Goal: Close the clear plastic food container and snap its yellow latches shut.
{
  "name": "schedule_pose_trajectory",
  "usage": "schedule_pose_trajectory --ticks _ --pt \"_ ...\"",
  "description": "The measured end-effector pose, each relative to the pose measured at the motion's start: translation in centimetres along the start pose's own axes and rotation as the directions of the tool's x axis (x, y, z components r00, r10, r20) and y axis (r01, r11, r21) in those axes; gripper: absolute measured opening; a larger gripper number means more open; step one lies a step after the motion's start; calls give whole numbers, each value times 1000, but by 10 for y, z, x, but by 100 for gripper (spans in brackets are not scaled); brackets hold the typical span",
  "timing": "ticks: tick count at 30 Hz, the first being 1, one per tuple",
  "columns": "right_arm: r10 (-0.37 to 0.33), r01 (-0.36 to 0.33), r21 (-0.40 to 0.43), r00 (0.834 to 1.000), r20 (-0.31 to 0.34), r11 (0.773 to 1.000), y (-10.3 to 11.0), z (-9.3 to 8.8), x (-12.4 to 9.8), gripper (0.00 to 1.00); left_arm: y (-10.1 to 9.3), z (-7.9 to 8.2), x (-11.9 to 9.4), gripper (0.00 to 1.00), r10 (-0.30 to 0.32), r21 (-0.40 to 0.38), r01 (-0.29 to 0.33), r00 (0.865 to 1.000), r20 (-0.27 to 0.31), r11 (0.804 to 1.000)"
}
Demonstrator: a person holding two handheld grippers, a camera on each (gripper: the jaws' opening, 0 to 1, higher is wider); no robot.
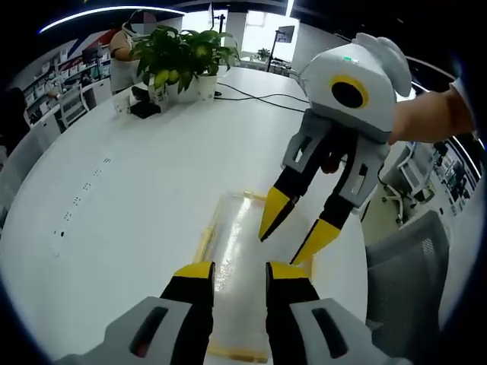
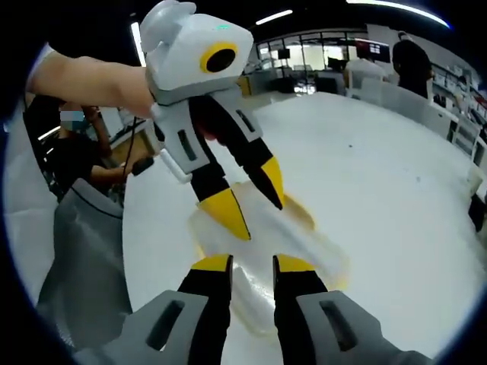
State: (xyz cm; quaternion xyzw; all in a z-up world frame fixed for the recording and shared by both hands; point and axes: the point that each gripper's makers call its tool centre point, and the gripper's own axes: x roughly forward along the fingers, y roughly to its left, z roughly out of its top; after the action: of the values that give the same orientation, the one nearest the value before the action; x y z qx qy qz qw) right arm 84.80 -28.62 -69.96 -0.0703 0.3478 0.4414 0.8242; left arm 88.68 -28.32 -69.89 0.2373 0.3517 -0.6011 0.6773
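Your container (image 1: pixel 240 266) lies flat on the white counter (image 1: pixel 137 198), directly under both tools. It appears to have its clear lid already laid over it, though the glare on the plastic makes that hard to confirm. Yellow latches (image 1: pixel 204 239) run along its edges; whether any has snapped down cannot be told from either view.

Your left hand-held gripper (image 1: pixel 239 271) hovers above the near end of the container with its jaws parted and nothing between them. Your right hand-held gripper (image 2: pixel 252 265) is likewise open and empty, poised over the opposite end, so the two point toward each other across the box. In the left gripper view the right tool's yellow tips hang just above the lid, apart from it.

By the look of it, closing is done or nearly so, and the latching is what remains: each yellow tab likely needs pressing until it catches. A potted plant (image 1: pixel 179 57) stands well away at the far side of the counter.
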Motion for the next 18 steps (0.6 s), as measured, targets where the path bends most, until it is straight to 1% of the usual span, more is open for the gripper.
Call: schedule_pose_trajectory --ticks 3,9,18 --pt "9 -9 12 1000 13 1000 3 2 0 18 2 -1 0 19 7 1 -7 1000 -6 1000" --pt "26 -26 3 999 24 1000 9 3 -3 17 8 -1 0 19 22 -8 -22 1000 -3 1000" --pt "49 -49 -11 999 17 999 12 2 -6 16 14 2 2 20 43 -12 -43 999 -7 999"
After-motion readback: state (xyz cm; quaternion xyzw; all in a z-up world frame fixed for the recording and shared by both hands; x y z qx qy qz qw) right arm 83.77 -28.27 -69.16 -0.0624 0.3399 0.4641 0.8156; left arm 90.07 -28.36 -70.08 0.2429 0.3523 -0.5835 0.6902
